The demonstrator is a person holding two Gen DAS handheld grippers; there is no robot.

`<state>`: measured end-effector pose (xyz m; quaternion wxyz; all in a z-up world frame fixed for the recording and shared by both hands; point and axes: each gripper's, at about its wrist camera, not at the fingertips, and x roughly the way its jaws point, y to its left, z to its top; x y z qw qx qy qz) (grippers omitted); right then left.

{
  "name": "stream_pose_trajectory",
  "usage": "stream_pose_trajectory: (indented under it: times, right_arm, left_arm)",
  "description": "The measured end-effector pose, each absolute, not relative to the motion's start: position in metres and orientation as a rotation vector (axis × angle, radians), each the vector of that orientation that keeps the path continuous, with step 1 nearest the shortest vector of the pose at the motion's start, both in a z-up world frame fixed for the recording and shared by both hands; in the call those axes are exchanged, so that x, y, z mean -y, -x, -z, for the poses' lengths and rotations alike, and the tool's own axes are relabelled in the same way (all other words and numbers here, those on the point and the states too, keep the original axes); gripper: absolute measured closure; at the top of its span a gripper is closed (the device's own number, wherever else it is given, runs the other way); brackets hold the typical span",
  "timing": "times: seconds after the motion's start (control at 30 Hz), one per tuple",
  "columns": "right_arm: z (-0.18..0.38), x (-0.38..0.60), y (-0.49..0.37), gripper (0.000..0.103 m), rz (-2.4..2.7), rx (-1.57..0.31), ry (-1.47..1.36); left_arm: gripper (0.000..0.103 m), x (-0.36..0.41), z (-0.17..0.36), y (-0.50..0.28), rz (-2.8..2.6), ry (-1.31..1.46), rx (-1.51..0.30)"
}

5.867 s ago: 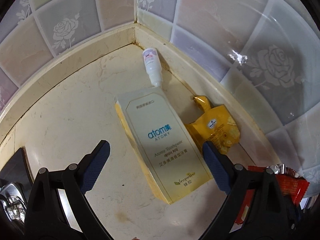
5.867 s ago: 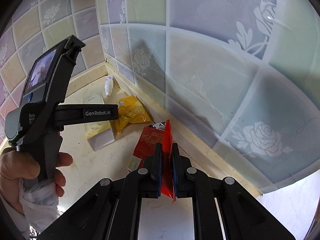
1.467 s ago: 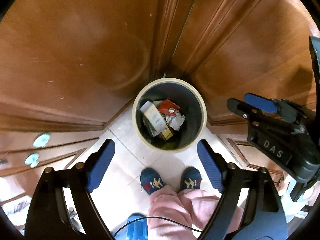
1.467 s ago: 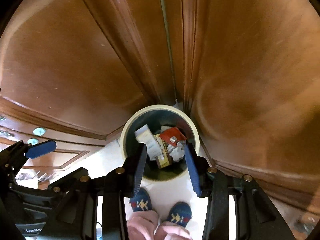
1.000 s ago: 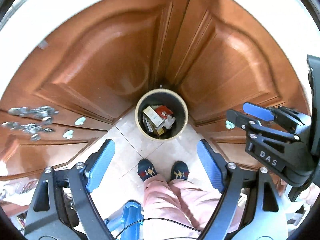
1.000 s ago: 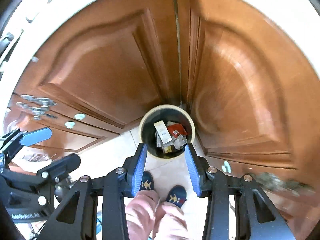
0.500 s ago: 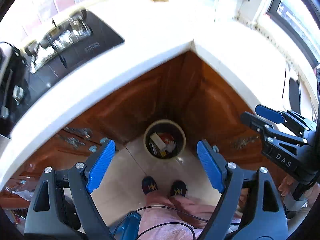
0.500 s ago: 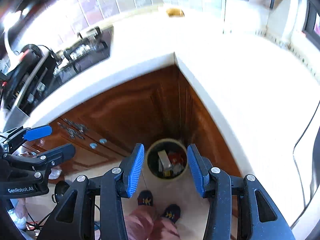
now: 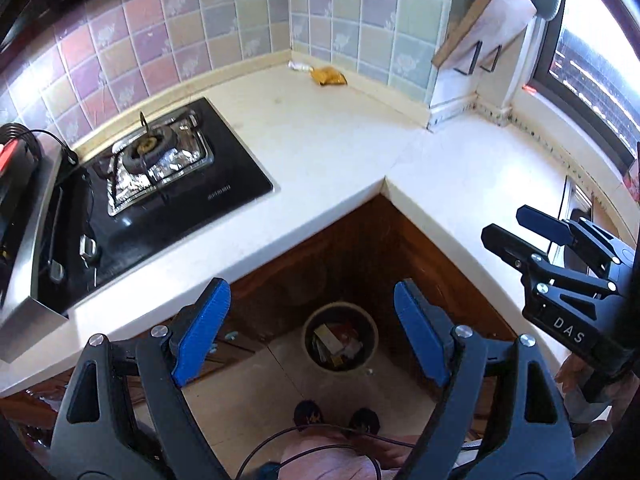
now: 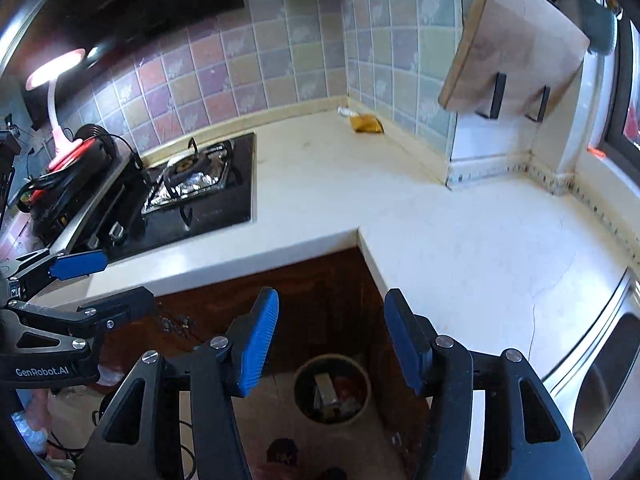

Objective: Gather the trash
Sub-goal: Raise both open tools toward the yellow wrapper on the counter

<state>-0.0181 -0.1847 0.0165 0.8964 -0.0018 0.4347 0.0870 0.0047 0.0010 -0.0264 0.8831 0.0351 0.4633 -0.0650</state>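
A yellow pouch (image 9: 329, 76) and a small white bottle (image 9: 299, 66) lie in the far corner of the cream countertop (image 9: 320, 136), against the tiled wall; both show in the right wrist view, pouch (image 10: 366, 124) and bottle (image 10: 347, 111). A round bin (image 9: 340, 342) with trash inside stands on the floor below the counter corner, also in the right wrist view (image 10: 331, 390). My left gripper (image 9: 310, 332) is open and empty, high above the bin. My right gripper (image 10: 330, 338) is open and empty beside it.
A black gas hob (image 9: 160, 184) sits on the left of the counter. A cutting board (image 9: 480, 20) leans on a wall rack at the right. A steel sink (image 10: 600, 360) lies at the right edge. Brown cabinet doors (image 9: 340, 264) and my slippers (image 9: 308, 412) are below.
Both grippers have risen from just above the bin to above counter height and tilted up, so the countertop, hob and tiled wall have come into view. Both stay open and empty.
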Motion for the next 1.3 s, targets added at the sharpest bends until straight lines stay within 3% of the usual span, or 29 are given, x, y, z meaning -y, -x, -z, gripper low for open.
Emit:
stream_pose_trajectory:
  times: [0.33,0.6,1.0,1.3]
  right_arm:
    - [-0.058,0.184,-0.029,0.046,-0.238,-0.815,0.011]
    - [-0.089,0.169,-0.084,0.038,-0.24,-0.75,0.025]
    - [-0.078,0.132,-0.256,0.038,-0.096,-0.784,0.024]
    - [-0.031,0.124,-0.406,0.038,0.042,-0.863,-0.028]
  left_arm:
    - [0.02,-0.01,-0.038,-0.032,0.071,-0.07,-0.833]
    - [0.02,-0.018,-0.067,-0.088,0.08,-0.08,-0.768]
    - [0.02,-0.04,-0.071,-0.278,0.225,-0.119,-0.749]
    - [0.02,-0.045,-0.035,-0.428,0.31,-0.104,-0.798]
